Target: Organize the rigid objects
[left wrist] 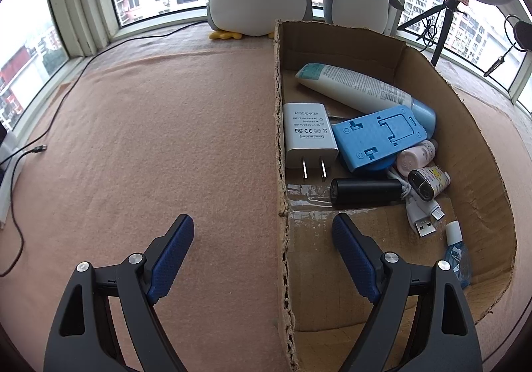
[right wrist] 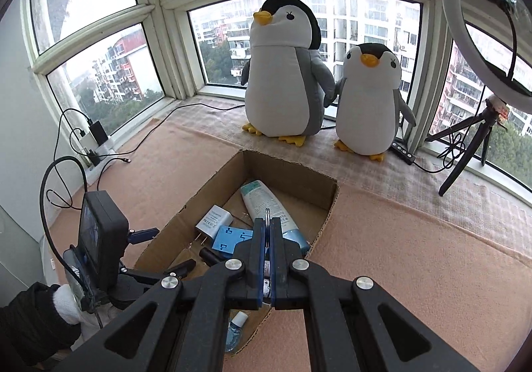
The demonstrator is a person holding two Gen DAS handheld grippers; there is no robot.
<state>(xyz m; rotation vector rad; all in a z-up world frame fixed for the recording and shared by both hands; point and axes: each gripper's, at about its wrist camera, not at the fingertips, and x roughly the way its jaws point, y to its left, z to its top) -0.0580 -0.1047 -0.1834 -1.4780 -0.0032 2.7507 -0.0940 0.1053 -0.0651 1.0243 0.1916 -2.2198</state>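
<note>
left gripper (left wrist: 262,232): ribbed blue pads, jaws apart, straddling frayed cardboard box (left wrist: 279,125) wall
right gripper (right wrist: 267,222): jaws clamped on thin metal ring (right wrist: 267,213), seen only in right view

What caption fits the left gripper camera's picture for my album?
Open left gripper straddles the wall of a cardboard box holding a white charger.

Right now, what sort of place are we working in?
Probably a home bay-window ledge in a high-rise flat: curved white-framed windows overlook apartment blocks, two grey-and-white plush penguins sit on the pink felt mat, and a white ring light on a tripod stands nearby.
</note>
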